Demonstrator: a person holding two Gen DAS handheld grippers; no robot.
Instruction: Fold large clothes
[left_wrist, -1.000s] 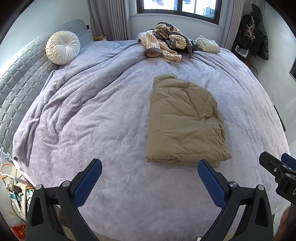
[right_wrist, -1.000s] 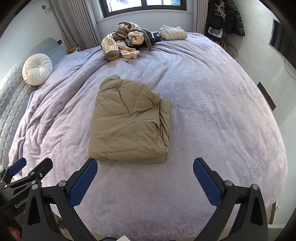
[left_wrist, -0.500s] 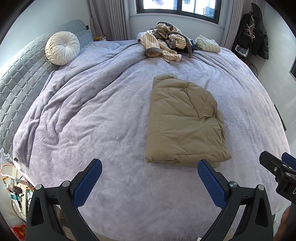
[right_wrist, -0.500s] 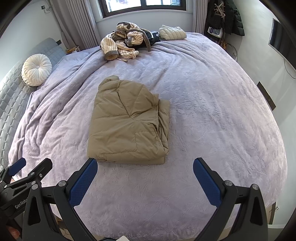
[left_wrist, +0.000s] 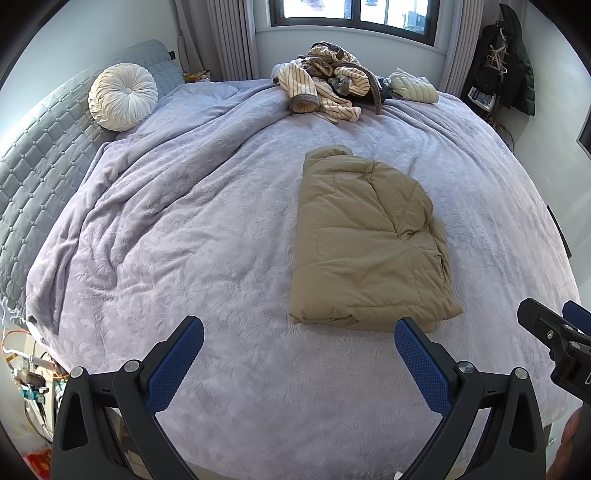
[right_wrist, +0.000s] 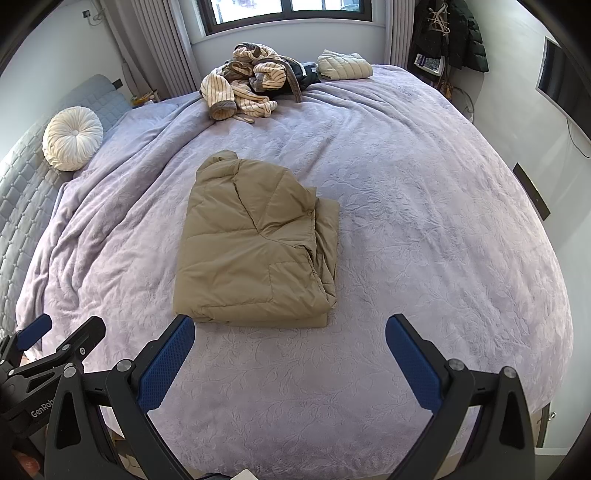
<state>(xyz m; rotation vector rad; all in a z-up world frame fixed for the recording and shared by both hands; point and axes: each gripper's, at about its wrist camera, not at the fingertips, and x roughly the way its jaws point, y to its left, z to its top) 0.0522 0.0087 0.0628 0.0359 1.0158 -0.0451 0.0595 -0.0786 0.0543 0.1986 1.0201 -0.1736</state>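
Tan puffer jacket (left_wrist: 365, 243) is seen folded into a compact rectangle, laid flat approx. mid-bed on the lavender blanket (left_wrist: 192, 236). Left claw (left_wrist: 299, 360) is held w/ blue pads (left_wrist: 177, 363) wide apart, nothing gripped, just short of the jacket's near edge. Right claw (right_wrist: 290, 356) is likewise spread apart & empty, near the same edge. A heap of striped clothes (right_wrist: 247, 86) and a folded cream quilted garment (right_wrist: 343, 66) are left at the far side by the window. A round white cushion (left_wrist: 123, 96) is propped against the grey headboard (left_wrist: 33, 147).
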